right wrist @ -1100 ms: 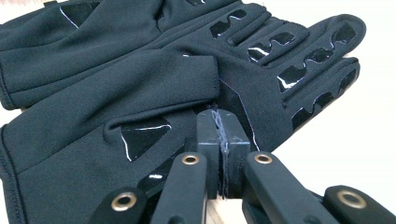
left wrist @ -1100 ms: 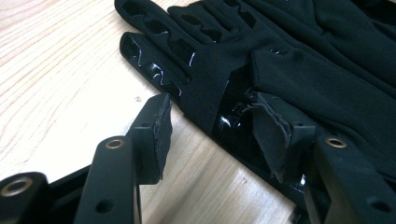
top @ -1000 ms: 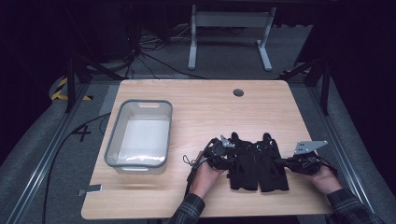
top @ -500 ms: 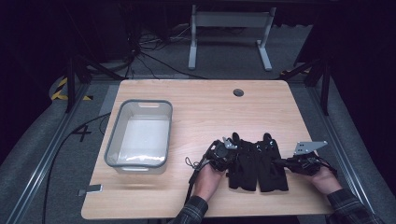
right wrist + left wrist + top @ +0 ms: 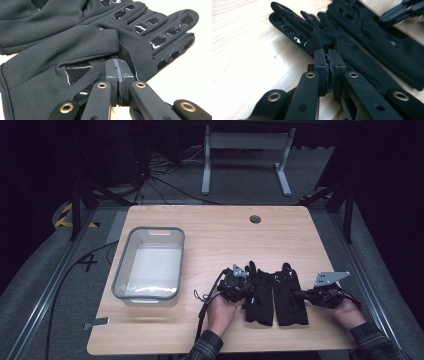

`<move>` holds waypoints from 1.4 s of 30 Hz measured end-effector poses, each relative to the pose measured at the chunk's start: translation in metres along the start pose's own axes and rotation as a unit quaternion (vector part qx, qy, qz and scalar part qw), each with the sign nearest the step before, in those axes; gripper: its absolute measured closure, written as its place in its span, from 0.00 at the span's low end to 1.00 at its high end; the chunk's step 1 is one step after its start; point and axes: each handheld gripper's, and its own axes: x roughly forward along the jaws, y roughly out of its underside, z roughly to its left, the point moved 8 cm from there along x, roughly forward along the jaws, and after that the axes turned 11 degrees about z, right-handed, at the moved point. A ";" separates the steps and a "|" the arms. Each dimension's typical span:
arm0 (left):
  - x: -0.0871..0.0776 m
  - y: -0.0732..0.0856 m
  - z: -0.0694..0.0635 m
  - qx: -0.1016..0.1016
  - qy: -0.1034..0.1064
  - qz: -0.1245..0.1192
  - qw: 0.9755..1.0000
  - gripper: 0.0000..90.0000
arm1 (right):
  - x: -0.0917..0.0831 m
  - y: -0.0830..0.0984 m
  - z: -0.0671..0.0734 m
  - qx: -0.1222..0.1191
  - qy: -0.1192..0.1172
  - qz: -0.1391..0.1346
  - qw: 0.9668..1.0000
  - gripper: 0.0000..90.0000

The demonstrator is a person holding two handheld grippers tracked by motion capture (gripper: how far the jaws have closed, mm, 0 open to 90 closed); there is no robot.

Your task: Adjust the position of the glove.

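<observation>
Wood table (image 5: 210,235), dark room: two black gloves side by side near right. Left gripper (image 5: 327,56) just clamped left glove's (image 5: 260,295) edge, right gripper (image 5: 119,65) clenched on right glove (image 5: 290,295). Confirm fabric bite, then lift both evenly toward the bin (image 5: 122,270)

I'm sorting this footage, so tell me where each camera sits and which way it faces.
High view: above the table's near side, looking forward and down; both hands show.
Left gripper view: on the left tongs, looking along shut jaws at the left glove.
Right gripper view: on the right tongs, facing the right glove.
All share the gloves.
</observation>
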 end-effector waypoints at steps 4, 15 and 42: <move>-0.006 -0.003 0.000 -0.005 0.012 -0.013 1.000 0.97 | 0.002 -0.002 0.002 -0.002 -0.001 0.000 1.000 1.00; -0.020 -0.009 -0.001 -0.009 0.022 -0.036 0.999 0.97 | 0.009 -0.013 0.007 -0.012 -0.005 0.000 1.000 1.00; -0.010 -0.038 -0.023 0.013 0.067 -0.044 0.997 0.96 | 0.035 -0.051 0.022 -0.049 -0.033 0.004 0.998 1.00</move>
